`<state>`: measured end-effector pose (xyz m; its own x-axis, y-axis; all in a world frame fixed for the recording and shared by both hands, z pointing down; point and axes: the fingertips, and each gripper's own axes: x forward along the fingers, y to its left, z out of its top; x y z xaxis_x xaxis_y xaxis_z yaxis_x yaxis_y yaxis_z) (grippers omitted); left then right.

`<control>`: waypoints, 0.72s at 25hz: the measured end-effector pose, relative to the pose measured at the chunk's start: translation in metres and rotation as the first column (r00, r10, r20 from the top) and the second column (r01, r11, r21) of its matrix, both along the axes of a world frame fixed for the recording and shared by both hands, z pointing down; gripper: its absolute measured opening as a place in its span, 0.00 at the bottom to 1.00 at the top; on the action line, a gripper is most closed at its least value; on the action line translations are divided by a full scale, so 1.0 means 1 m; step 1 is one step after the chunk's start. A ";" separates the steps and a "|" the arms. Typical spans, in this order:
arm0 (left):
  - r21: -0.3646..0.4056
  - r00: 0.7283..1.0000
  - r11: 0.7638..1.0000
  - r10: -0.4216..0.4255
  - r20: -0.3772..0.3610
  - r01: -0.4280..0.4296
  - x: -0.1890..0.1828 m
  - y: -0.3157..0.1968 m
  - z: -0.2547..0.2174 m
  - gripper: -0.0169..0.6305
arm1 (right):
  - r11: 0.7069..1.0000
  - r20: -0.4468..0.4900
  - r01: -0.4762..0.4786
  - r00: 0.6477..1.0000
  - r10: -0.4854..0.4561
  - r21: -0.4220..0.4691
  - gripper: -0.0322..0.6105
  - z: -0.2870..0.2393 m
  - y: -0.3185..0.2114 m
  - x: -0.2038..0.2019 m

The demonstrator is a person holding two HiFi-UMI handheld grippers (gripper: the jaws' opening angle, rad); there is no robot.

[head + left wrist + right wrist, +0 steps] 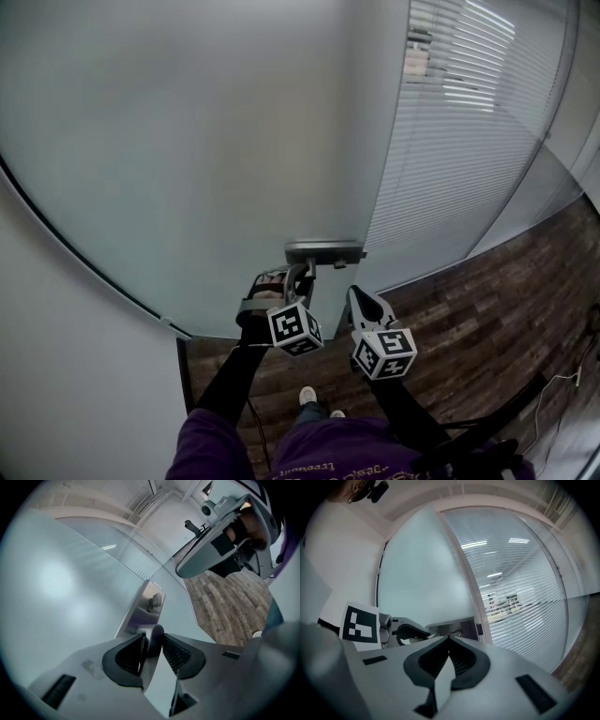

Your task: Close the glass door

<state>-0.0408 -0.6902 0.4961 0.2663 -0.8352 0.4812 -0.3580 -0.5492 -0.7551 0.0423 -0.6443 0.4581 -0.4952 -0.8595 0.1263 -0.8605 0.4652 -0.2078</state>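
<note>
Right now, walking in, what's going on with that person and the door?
A person stands at a frosted glass door with a claw tool in each hand. The left claw is clamped on the door handle, so it is working the door. The right claw is shut and empty, just beside it. The aim is closing the door; whether it is fully shut I can't tell.
</note>
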 end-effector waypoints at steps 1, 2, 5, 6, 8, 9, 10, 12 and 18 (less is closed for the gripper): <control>0.003 1.000 1.000 -0.004 0.002 0.004 0.001 -0.002 0.003 0.22 | 1.000 -0.001 -0.004 1.000 0.004 0.001 0.05 0.003 -0.003 0.001; 0.002 1.000 1.000 -0.008 0.003 0.008 0.002 -0.004 0.006 0.22 | 1.000 -0.003 -0.009 1.000 0.009 0.002 0.05 0.006 -0.006 0.001; 0.002 1.000 1.000 -0.010 0.001 0.010 0.005 -0.009 0.012 0.22 | 1.000 -0.007 -0.025 1.000 0.025 0.002 0.05 0.014 -0.013 0.003; 0.004 1.000 1.000 -0.010 0.001 0.010 0.007 -0.011 0.013 0.22 | 1.000 -0.007 -0.029 1.000 0.029 0.002 0.05 0.015 -0.016 0.003; 0.006 1.000 1.000 -0.015 0.001 0.015 0.009 -0.015 0.010 0.22 | 0.999 -0.006 -0.037 0.999 0.037 0.004 0.05 0.014 -0.023 0.003; 0.008 1.000 1.000 -0.017 0.001 0.017 0.010 -0.017 0.008 0.22 | 0.999 -0.004 -0.040 0.999 0.040 0.007 0.05 0.011 -0.026 0.002; 0.011 1.000 1.000 -0.018 0.001 0.018 0.010 -0.018 0.006 0.22 | 0.999 -0.003 -0.045 0.999 0.045 0.011 0.05 0.008 -0.028 0.001; 0.011 1.000 1.000 -0.025 -0.003 0.025 0.010 -0.022 0.008 0.22 | 0.998 -0.002 -0.058 0.998 0.058 0.019 0.05 0.007 -0.033 -0.001; 0.026 0.998 0.998 -0.062 -0.008 0.063 0.012 -0.028 0.018 0.22 | 0.995 -0.015 -0.096 0.995 0.096 0.035 0.05 0.020 -0.040 0.005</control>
<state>-0.0292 -0.7183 0.5142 0.2165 -0.8626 0.4573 -0.3963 -0.5057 -0.7663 0.0470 -0.6846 0.4785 -0.4080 -0.9070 0.1041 -0.9049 0.3866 -0.1782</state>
